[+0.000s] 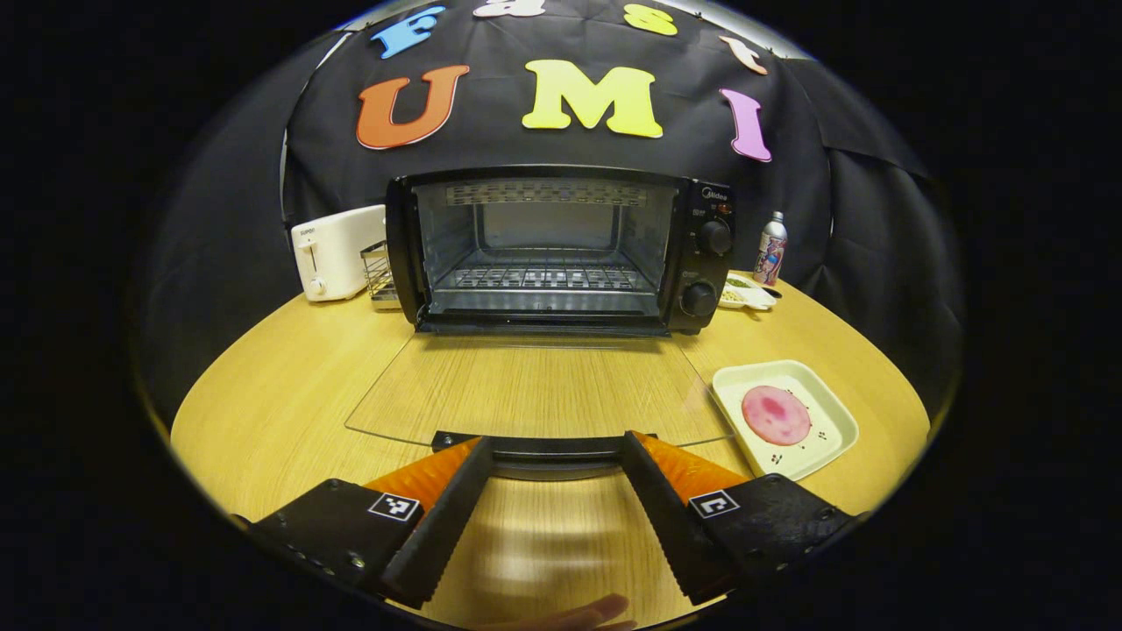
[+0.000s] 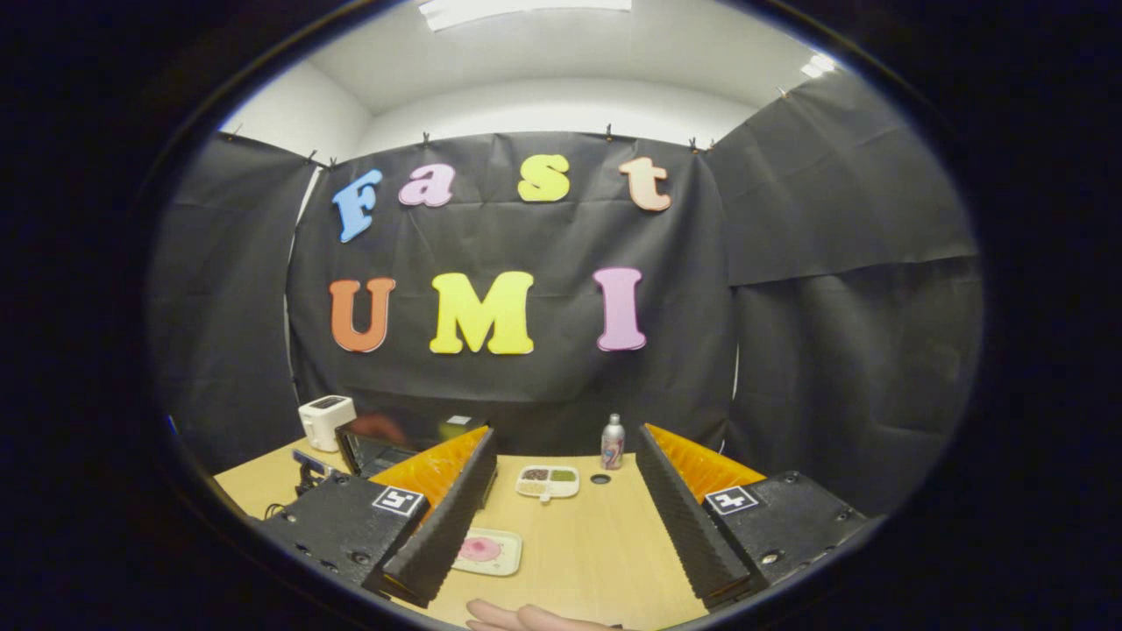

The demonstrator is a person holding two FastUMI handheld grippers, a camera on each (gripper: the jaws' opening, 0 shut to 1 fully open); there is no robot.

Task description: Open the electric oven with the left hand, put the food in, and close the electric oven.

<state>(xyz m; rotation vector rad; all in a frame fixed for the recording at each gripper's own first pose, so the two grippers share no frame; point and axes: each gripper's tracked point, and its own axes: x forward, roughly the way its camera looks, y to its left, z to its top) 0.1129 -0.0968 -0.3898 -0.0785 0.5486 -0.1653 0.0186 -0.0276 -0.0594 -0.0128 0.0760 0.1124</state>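
Observation:
The black electric oven (image 1: 561, 250) stands open at the back of the table, its wire rack bare. Its glass door (image 1: 535, 386) lies flat toward me. The door's dark handle (image 1: 543, 451) runs between the tips of my left gripper (image 1: 550, 443), which is open and wide. A round pink slice of food (image 1: 776, 414) rests on a white square plate (image 1: 824, 390) to the right of the door. In the right gripper view my right gripper (image 2: 565, 438) hangs open and empty, high above the table, with the food (image 2: 480, 549) and its plate (image 2: 508, 561) below, left of centre.
A white toaster (image 1: 337, 252) and a wire basket (image 1: 379, 272) stand left of the oven. A bottle (image 1: 770, 250) and a small divided snack dish (image 1: 745, 294) sit to its right. The wooden table (image 1: 280, 394) is round-edged. Fingers of a hand (image 2: 526, 618) show at the bottom.

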